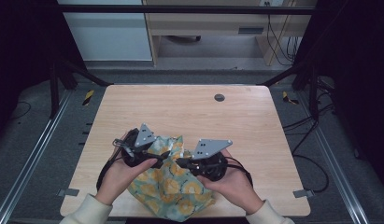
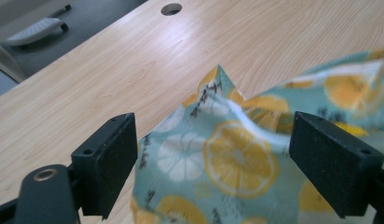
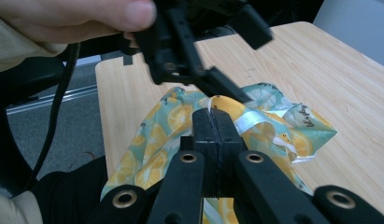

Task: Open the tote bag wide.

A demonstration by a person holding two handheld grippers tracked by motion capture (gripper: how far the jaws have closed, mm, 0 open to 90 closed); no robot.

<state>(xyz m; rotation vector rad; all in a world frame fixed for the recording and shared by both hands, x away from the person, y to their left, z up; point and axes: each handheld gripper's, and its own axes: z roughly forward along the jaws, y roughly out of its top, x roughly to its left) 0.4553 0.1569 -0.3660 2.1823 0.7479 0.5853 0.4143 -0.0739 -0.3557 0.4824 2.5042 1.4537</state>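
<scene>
A teal cloth printed with yellow lemon slices [image 1: 173, 186] lies crumpled at the near edge of the wooden table [image 1: 189, 112]. My left gripper [image 1: 162, 154] is held over the cloth's left part. In the left gripper view it [image 2: 213, 158] stands open, with a raised fold of the cloth [image 2: 236, 154] between its two pads. My right gripper [image 1: 181, 162] points left at the cloth's middle. Its jaws [image 3: 212, 122] are pressed together on a pinch of the cloth [image 3: 152, 144]. The left gripper [image 3: 236, 56] hangs open just above and beyond them.
A round cable hole [image 1: 219, 97] sits in the table's far half. Bare wood stretches beyond the cloth and to both sides. Metal frame rails [image 1: 35, 154] run along both sides of the table, and cables [image 1: 306, 135] lie on the floor at the right.
</scene>
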